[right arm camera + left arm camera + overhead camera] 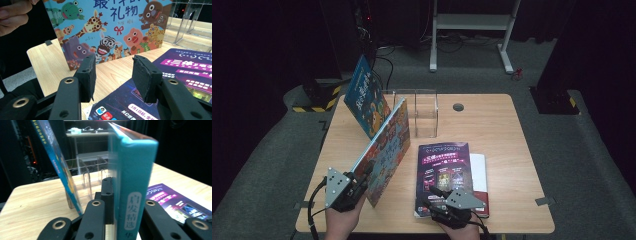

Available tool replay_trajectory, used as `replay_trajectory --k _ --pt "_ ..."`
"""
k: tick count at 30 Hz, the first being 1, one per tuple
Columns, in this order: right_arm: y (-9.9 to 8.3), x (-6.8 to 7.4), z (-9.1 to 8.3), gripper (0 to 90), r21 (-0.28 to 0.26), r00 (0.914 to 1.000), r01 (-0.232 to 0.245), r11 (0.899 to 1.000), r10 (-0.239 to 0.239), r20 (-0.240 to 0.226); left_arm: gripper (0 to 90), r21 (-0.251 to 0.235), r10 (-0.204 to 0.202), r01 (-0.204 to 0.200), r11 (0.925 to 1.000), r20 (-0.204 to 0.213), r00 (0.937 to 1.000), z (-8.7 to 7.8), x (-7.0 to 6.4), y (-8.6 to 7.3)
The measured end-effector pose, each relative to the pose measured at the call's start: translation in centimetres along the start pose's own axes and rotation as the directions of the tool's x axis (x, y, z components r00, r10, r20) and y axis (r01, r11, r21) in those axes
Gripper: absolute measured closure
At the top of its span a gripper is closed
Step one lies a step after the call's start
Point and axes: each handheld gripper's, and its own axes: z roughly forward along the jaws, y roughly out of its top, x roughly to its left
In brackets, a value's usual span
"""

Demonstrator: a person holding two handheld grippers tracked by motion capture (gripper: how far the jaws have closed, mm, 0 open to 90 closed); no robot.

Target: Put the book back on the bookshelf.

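My left gripper [362,176] is shut on the near end of an animal picture book [387,147] with a teal spine [132,195]. The book stands on its edge, tilted left, on the wooden table [497,130]. In the left gripper view the jaws of the left gripper [122,195] clamp the spine from both sides. A purple magazine [444,172] lies flat at the front right on a white and red book [481,175]. My right gripper [435,194] hovers open over the magazine's near edge. The right gripper [113,72] has nothing between its jaws, and the picture book's cover [110,27] faces it.
A blue book [364,97] leans at the back left against a clear acrylic book stand [424,112]. A round grommet hole [458,106] sits near the table's far edge. A person's hand [15,12] shows at the upper left of the right gripper view.
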Motion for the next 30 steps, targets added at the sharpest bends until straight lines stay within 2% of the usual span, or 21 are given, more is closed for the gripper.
replay_trajectory --k 12,23,30 --pt "0.1 -0.1 -0.2 53.7 -0.005 1.0 0.002 1.0 -0.002 0.003 80.6 -0.025 -0.043 0.043 0.9988 -0.01 0.999 0.3 0.3 0.6" --pt "0.1 -0.2 -0.3 54.0 -0.012 1.0 -0.002 1.0 0.002 0.008 80.7 -0.037 -0.054 0.053 0.9979 -0.02 0.9984 -0.1 1.2 2.0" --pt "0.2 -0.1 -0.3 54.2 -0.009 1.0 0.002 1.0 -0.002 0.008 80.7 -0.045 -0.052 0.049 0.9977 -0.054 0.9972 -0.6 1.9 2.4"
